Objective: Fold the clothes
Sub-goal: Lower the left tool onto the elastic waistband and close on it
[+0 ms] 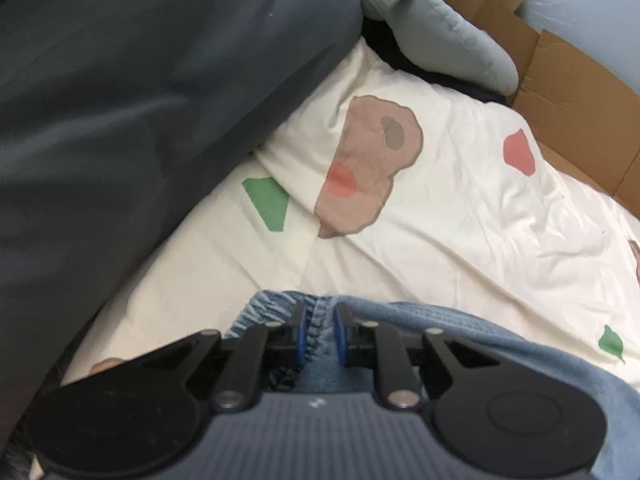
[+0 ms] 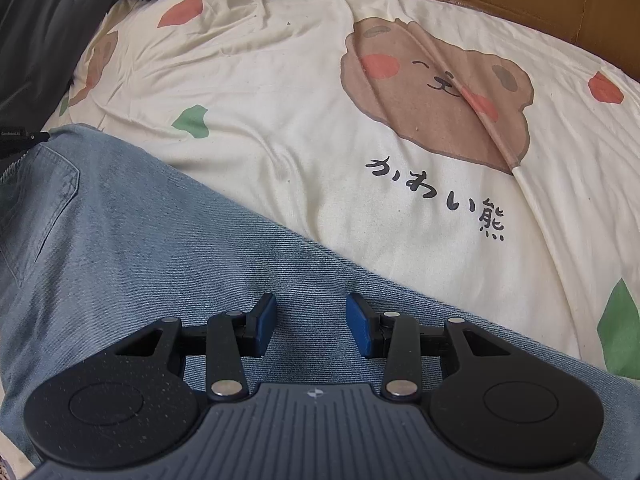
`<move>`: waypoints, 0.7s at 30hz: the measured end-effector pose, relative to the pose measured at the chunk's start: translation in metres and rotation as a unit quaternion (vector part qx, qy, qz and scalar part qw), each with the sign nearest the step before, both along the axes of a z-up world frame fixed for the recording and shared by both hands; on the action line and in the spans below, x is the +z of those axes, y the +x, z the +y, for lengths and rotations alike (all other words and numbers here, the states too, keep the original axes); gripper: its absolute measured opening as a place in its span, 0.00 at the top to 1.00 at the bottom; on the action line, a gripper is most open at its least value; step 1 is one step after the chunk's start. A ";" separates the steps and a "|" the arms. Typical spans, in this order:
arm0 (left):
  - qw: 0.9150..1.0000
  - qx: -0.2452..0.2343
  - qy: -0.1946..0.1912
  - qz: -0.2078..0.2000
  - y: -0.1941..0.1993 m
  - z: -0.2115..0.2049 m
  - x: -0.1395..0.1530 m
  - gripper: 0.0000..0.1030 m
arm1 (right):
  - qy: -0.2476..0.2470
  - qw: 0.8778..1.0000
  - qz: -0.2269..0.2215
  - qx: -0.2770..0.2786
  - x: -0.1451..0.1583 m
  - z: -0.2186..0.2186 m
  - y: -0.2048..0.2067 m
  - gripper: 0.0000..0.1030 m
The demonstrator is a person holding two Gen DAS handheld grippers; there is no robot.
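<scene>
While the left gripper (image 1: 319,334) angles steeply down toward the bed, its blue pads (image 1: 302,336) stand almost together, pinching a stitched, gathered edge of the light blue denim trousers (image 1: 440,322), which bunches up between them. That edge lies on the cream quilt printed with brown bears and red and green patches (image 1: 440,208). A large dark grey cloth (image 1: 120,100) fills the left of this view, a pale grey-green padded cushion (image 1: 440,28) lies beyond it, and brown cardboard (image 1: 580,92) stands along the quilt's far side.

Tilted downward as well, the right gripper (image 2: 311,320) hovers over the broad, flat spread of the same trousers (image 2: 160,240), its jaws roughly half apart with nothing clamped between them; denim shows in the gap, and whether the tips touch it cannot be told. A back pocket (image 2: 40,196) shows at the left. The trousers run diagonally across the near part of the quilt (image 2: 280,100), just below a bear face with black lettering (image 2: 436,192).
</scene>
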State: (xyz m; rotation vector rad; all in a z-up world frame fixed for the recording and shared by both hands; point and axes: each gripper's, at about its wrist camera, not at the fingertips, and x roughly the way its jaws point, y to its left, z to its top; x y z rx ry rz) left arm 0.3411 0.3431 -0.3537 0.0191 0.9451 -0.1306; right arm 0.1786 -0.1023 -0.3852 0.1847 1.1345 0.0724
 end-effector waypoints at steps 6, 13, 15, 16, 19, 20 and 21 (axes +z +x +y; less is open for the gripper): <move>0.999 0.017 -0.027 -0.024 -0.017 0.016 0.037 0.83 | 0.007 1.000 0.006 0.003 0.000 -0.003 0.002 0.55; 0.998 0.042 -0.024 -0.037 -0.063 0.038 0.056 0.83 | 0.011 1.000 0.011 -0.004 0.000 -0.004 0.003 0.55; 0.998 0.046 -0.022 -0.035 -0.076 0.043 0.057 0.84 | 0.009 1.000 0.012 -0.005 0.000 -0.003 0.003 0.55; 0.998 0.049 -0.022 -0.034 -0.082 0.045 0.057 0.84 | 0.008 1.000 0.012 -0.005 0.000 -0.003 0.003 0.55; 0.998 0.055 -0.022 -0.031 -0.098 0.048 0.054 0.85 | 0.009 1.000 0.014 -0.006 0.000 -0.003 0.004 0.55; 0.998 0.056 -0.023 -0.029 -0.103 0.049 0.053 0.85 | 0.012 1.000 0.015 -0.009 0.000 -0.004 0.004 0.55; 0.998 0.054 -0.024 -0.024 -0.107 0.049 0.049 0.85 | 0.016 1.000 0.016 -0.011 0.000 -0.006 0.004 0.54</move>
